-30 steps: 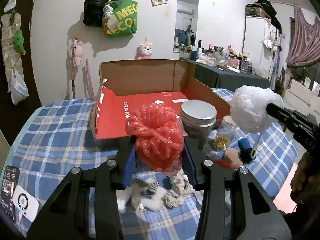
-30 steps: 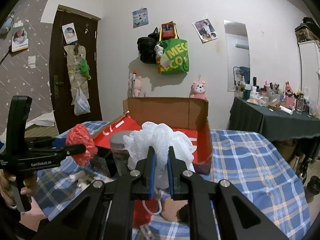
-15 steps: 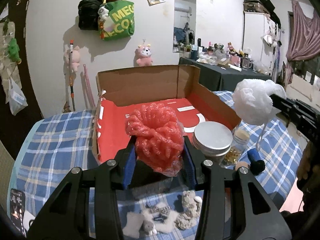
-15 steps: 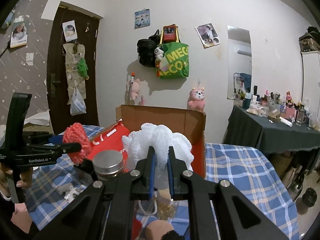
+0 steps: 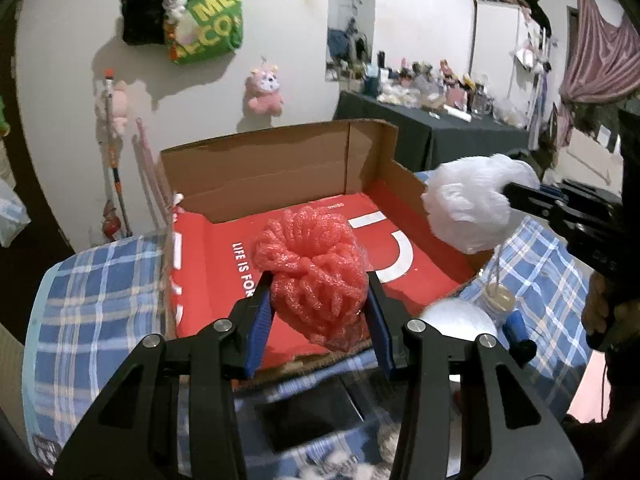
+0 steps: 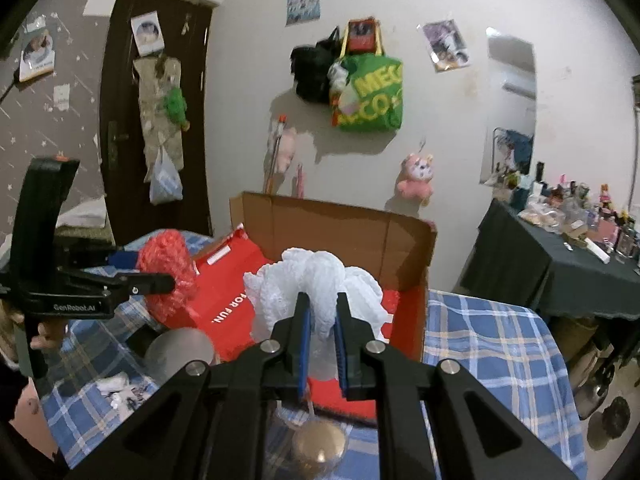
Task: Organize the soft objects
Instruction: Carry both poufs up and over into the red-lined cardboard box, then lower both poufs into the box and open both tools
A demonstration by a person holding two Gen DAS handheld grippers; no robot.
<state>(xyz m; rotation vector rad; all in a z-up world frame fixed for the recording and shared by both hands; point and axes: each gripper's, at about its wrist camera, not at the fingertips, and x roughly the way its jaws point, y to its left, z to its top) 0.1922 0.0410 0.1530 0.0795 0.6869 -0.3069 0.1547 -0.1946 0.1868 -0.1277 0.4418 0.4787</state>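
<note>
The left gripper [image 5: 318,312] is pinching a red mesh puff [image 5: 312,272] between its blue fingers [image 5: 259,320], holding it over the near edge of the open cardboard box [image 5: 280,164]. The right gripper [image 6: 320,340] is squeezing a white puff [image 6: 316,284], its fingers pressed nearly together around a thin waist of netting, and this puff is hanging just above the box's right wall.

The step in hand looks like carrying both puffs into the box. To do it well, each gripper should be travelling forward until its puff is sitting fully over the red floor [image 5: 224,256] before lowering, since a puff let go at the rim could roll back onto the plaid cloth [image 5: 100,280]. The white puff is trailing a cord [image 5: 496,276], so lifting it clear of the wall is wise. A silver tin [image 6: 178,350] and a small jar [image 5: 500,302] are standing close below, possibly touching each other; blur makes that hard to judge. Keeping the puffs apart will be leaving room for both.
</note>
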